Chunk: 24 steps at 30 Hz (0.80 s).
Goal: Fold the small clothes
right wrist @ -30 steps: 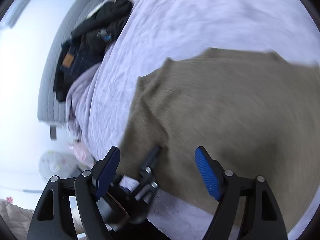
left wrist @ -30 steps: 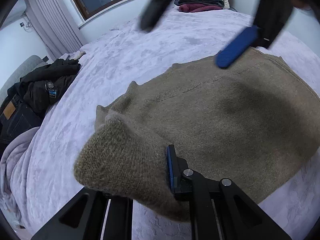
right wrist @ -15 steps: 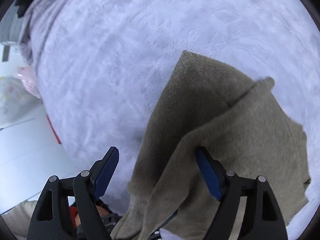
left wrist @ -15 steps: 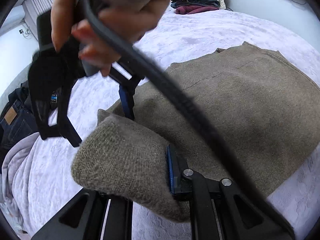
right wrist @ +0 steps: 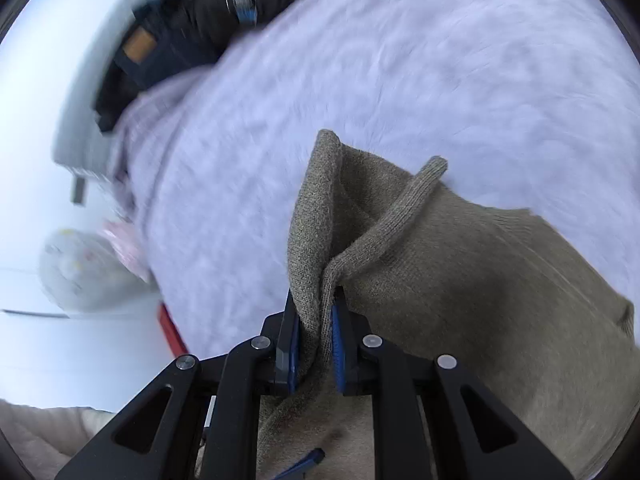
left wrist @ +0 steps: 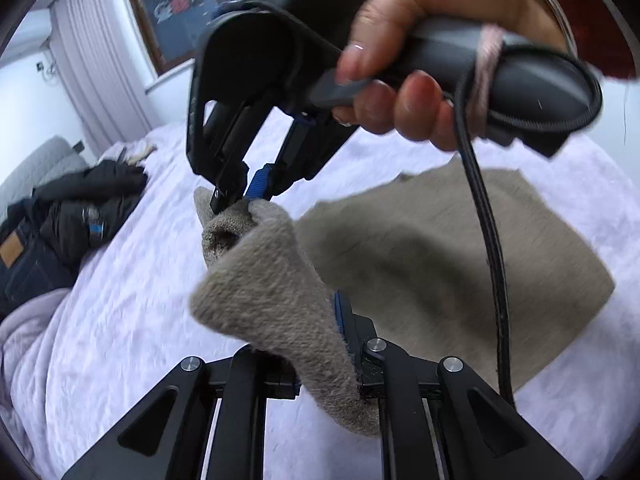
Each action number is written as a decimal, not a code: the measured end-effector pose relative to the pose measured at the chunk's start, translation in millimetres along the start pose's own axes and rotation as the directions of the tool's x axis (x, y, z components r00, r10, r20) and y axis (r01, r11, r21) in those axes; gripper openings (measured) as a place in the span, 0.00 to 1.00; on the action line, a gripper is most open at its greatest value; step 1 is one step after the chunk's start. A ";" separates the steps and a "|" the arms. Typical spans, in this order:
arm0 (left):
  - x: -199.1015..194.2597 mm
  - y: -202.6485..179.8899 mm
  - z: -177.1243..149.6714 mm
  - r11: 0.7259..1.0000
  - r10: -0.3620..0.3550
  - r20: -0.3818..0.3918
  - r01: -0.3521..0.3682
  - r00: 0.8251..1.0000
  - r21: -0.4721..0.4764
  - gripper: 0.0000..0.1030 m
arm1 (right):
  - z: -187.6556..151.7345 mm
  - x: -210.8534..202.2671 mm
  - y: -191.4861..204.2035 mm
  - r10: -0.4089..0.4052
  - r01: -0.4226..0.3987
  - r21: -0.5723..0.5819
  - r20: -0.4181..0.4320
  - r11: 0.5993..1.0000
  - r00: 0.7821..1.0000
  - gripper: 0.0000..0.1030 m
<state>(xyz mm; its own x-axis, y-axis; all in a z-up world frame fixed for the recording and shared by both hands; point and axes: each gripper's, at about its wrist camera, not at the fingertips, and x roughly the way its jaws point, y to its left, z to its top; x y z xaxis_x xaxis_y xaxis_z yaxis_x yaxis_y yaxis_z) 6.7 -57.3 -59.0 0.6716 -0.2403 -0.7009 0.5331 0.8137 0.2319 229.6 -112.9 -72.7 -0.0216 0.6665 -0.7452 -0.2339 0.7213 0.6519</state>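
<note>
An olive-brown knit sweater [left wrist: 460, 264] lies on the lavender bedspread [left wrist: 132, 320]. My left gripper [left wrist: 320, 344] is shut on a thick fold of its near edge and holds it lifted. My right gripper [left wrist: 240, 196], held by a hand, is shut on the sweater's far left corner, which is raised off the bed. In the right wrist view the right gripper [right wrist: 314, 336] pinches a bunched fold of the sweater [right wrist: 480, 280] between its blue pads.
A heap of dark clothes and jeans [left wrist: 52, 224] lies at the bed's left edge, also in the right wrist view [right wrist: 168, 40]. The right gripper's black cable [left wrist: 488, 240] hangs over the sweater. A window and curtain [left wrist: 100, 60] are behind.
My right gripper swung across to the sweater's left corner, closed on it and lifted it. My left gripper kept its hold and raised its fold.
</note>
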 end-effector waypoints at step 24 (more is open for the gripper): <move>14.9 -220.8 -3.0 0.849 -0.259 -0.079 0.265 0.963 0.457 0.13 | -274.7 -135.5 -258.6 -0.085 -0.207 0.504 0.496 0.838 0.864 0.14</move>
<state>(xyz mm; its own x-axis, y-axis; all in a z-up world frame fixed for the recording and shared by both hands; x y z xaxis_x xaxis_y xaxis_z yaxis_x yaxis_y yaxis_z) -102.6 -239.0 -122.7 0.4682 -0.4000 -0.7879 0.8661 0.3847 0.3193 26.0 -441.4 -178.8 0.4838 0.6077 -0.6298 0.2985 0.5618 0.7715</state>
